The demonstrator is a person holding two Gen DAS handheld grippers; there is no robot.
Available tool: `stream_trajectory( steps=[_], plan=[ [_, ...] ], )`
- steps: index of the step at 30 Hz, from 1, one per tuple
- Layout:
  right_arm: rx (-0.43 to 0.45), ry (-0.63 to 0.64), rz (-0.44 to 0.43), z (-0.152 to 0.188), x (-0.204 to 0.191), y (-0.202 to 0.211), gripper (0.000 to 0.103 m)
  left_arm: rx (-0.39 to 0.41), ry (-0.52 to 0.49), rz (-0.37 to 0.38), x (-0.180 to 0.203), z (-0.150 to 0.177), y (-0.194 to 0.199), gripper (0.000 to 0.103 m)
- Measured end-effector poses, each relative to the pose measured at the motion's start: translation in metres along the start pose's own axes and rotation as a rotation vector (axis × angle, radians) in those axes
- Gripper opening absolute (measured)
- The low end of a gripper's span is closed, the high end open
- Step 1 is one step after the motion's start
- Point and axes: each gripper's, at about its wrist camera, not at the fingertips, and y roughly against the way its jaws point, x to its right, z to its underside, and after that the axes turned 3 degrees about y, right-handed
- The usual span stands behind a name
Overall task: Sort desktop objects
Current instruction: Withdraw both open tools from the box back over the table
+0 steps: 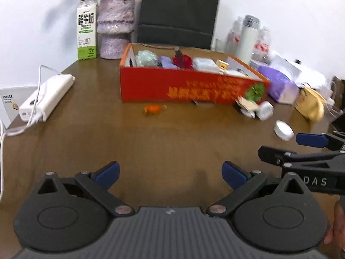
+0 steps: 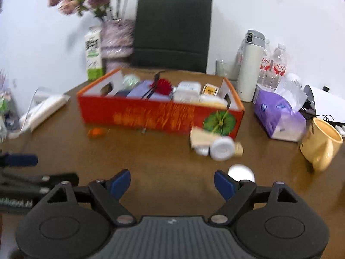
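A red cardboard box (image 1: 185,86) (image 2: 151,114) holding several small items stands mid-table. In front of it lie an orange wrapped candy (image 1: 154,109) (image 2: 97,132), a white bottle with a beige packet (image 1: 256,109) (image 2: 217,145) and a white round lid (image 1: 283,130) (image 2: 241,172). My left gripper (image 1: 171,174) is open and empty over bare table. My right gripper (image 2: 172,183) is open and empty, its right finger just left of the lid; it also shows at the right edge of the left wrist view (image 1: 286,147).
A white power strip with cable (image 1: 46,98) (image 2: 43,110) lies at left. A milk carton (image 1: 86,29), a purple vase (image 1: 115,26) and a black chair (image 1: 179,13) stand behind. A thermos (image 2: 251,64), water bottles (image 2: 273,64), a tissue pack (image 2: 278,114) and a yellow mug (image 2: 321,143) are at right.
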Motion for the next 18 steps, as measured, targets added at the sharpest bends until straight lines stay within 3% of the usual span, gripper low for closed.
stream_trajectory(
  steps=[8, 12, 18],
  plan=[
    [-0.028, -0.038, -0.028, 0.057, -0.003, 0.031, 0.088, -0.002, -0.046, -0.003, 0.005, 0.037, 0.016, 0.103],
    [-0.009, -0.14, -0.042, 0.064, 0.006, 0.039, 0.091, 0.01, -0.033, -0.015, 0.005, 0.041, 0.015, 0.103],
    [0.014, -0.141, -0.018, 0.066, 0.006, 0.041, 0.091, 0.009, -0.044, -0.048, 0.008, 0.042, 0.015, 0.103]
  ],
)
